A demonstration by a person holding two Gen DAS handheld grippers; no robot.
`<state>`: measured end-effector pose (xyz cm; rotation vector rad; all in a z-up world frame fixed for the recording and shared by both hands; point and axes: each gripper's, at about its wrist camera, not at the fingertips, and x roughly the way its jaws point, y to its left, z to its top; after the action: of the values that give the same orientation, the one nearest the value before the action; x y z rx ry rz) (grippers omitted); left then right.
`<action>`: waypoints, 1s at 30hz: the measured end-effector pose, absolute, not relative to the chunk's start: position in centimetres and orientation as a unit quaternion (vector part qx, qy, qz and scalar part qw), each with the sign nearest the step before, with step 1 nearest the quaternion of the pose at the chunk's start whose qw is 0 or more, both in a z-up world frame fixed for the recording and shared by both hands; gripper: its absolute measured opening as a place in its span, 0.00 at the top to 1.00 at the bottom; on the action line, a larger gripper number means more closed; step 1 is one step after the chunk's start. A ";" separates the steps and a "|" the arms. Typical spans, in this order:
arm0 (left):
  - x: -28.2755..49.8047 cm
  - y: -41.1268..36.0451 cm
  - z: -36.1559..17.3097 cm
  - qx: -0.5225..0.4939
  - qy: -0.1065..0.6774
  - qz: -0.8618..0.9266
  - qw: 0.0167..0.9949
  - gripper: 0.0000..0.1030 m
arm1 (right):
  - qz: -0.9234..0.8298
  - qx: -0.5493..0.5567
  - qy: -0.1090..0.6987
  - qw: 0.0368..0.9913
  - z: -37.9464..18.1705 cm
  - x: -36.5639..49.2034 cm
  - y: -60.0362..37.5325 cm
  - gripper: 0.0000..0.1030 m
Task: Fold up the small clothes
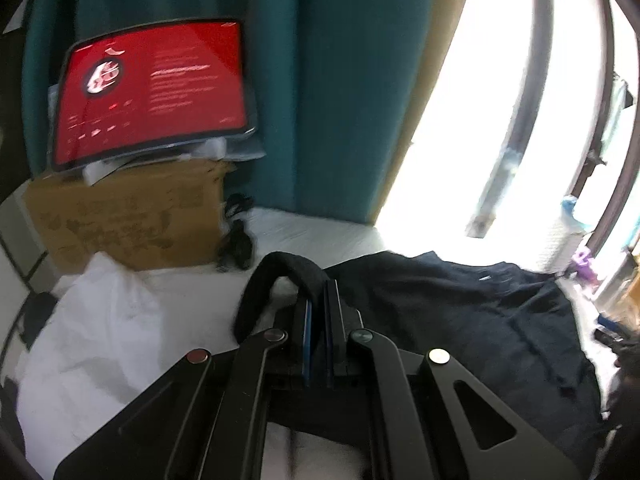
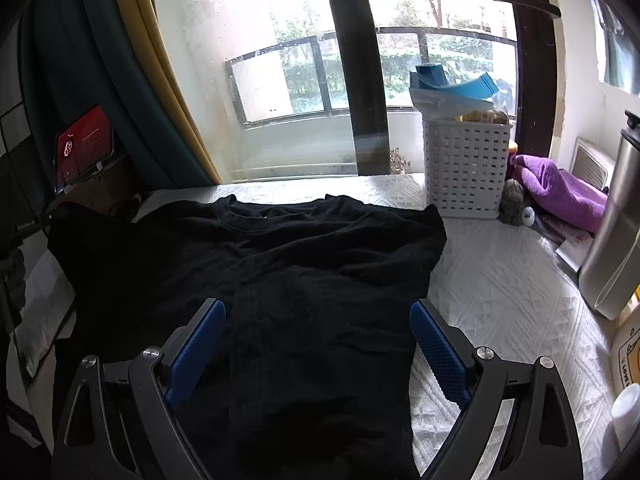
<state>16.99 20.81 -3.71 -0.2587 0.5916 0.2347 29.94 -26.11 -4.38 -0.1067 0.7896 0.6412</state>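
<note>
A black T-shirt [image 2: 280, 280] lies spread on the white quilted bed [image 2: 500, 292], collar toward the window. In the left wrist view the same black T-shirt [image 1: 460, 308] stretches off to the right. My left gripper [image 1: 321, 286] is shut on the shirt's edge, a sleeve or hem, and a loop of black cloth arches up over its blue pads, lifted off the bed. My right gripper [image 2: 318, 312] hangs open above the lower body of the shirt, its blue pads [image 2: 200, 344] wide apart, nothing between them.
A cardboard box [image 1: 132, 220] with a red-screened tablet [image 1: 156, 92] on top stands at the bed's far left by the teal curtain [image 1: 320, 80]. White cloth [image 1: 100, 328] lies left of the shirt. A white basket [image 2: 466, 168], a purple towel [image 2: 560, 188] and a steel flask [image 2: 616, 232] line the right.
</note>
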 end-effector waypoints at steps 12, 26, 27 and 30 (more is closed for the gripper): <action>23.2 8.2 -3.0 -0.028 0.322 -0.044 0.945 0.97 | 0.305 -0.029 0.375 0.875 -4.3 29.2 -27.9 0.08; 25.4 -0.3 -12.3 0.016 0.448 -0.163 0.879 0.96 | 0.285 -0.012 0.389 0.876 -5.7 29.3 -30.7 0.08; 25.1 -0.3 -12.1 0.014 0.447 -0.169 0.878 0.94 | 0.287 -0.013 0.390 0.875 -5.8 29.4 -30.5 0.08; 23.8 0.1 -11.3 0.021 0.446 -0.169 0.879 0.65 | 0.291 -0.015 0.392 0.872 -6.1 29.5 -29.9 0.08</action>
<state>23.82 0.06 -11.28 0.0444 0.9302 -0.3514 29.49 -29.91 -6.11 -0.0315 0.8196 0.6090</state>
